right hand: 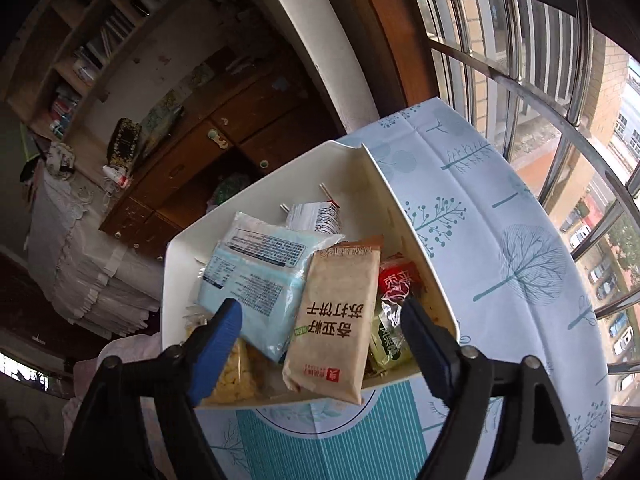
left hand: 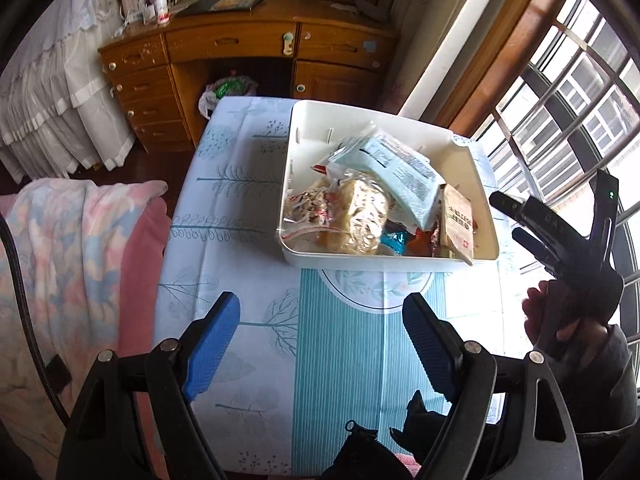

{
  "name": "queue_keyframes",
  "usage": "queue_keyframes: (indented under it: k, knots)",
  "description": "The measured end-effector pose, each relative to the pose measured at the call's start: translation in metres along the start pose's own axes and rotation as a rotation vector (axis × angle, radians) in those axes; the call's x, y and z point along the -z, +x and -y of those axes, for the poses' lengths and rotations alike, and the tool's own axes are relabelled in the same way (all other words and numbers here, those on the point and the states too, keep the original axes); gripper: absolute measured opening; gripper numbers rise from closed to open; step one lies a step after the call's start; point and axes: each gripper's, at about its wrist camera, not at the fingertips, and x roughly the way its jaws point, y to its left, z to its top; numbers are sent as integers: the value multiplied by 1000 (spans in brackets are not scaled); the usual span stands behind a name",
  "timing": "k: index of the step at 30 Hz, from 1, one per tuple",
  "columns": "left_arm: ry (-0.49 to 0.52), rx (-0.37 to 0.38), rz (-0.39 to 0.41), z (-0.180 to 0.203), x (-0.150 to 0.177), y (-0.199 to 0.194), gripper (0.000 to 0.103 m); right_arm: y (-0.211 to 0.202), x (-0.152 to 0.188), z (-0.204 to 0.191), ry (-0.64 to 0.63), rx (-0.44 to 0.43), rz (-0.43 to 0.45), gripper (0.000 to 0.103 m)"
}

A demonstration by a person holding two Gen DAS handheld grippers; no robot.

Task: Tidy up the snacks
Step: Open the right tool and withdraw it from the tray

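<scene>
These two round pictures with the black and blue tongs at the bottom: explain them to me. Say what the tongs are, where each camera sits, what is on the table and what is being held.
The tongs are hand-held grippers, one in each of a person's hands, each with a wide-angle camera looking along its two blue-padded fingers. One picture comes from the left gripper, the other from the right gripper. The left view also shows the right one from outside, with the hand holding it. On the tree-patterned tablecloth stands a white bin of snacks: a brown cracker pack, a pale blue packet and clear bags. Both grippers are open and hold nothing.
</scene>
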Motion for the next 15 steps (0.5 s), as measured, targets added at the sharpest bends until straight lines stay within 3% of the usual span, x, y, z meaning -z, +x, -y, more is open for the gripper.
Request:
queue_keyframes:
  k: [7,15]
  knots:
    - [8,-59,53,36,45,-37,82,-54,45,15,-165,2,-2,88]
    - [29,-110,103,63,104,-52,83,-106,108,65,-270,69,-80,97]
